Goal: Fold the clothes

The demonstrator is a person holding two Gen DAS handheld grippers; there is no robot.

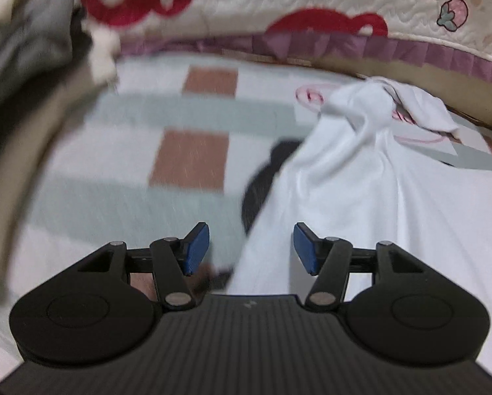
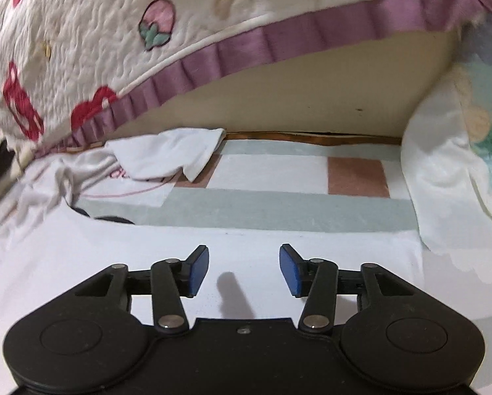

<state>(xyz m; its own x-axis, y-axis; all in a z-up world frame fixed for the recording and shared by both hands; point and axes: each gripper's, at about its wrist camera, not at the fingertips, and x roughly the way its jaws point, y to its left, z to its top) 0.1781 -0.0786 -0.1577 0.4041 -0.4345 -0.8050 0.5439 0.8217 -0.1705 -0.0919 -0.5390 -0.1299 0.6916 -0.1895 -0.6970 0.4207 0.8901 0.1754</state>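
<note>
A white garment [image 1: 377, 191] lies on the checked bed sheet [image 1: 167, 112], bunched and twisted toward its far end. My left gripper [image 1: 251, 248] is open and empty, just above the garment's left edge. In the right wrist view the same white garment [image 2: 114, 247] spreads flat under my right gripper [image 2: 244, 268], which is open and empty above it. A folded-over white sleeve [image 2: 167, 154] lies at the far left. A dark patch [image 1: 262, 177] shows beside the garment's left edge.
A quilted cream blanket with red shapes and a purple ruffle [image 1: 312, 10] [image 2: 81, 49] hangs along the back. A white floral cloth [image 2: 450, 181] lies at the right. Grey and beige fabric [image 1: 25, 82] fills the left edge of the left wrist view, blurred.
</note>
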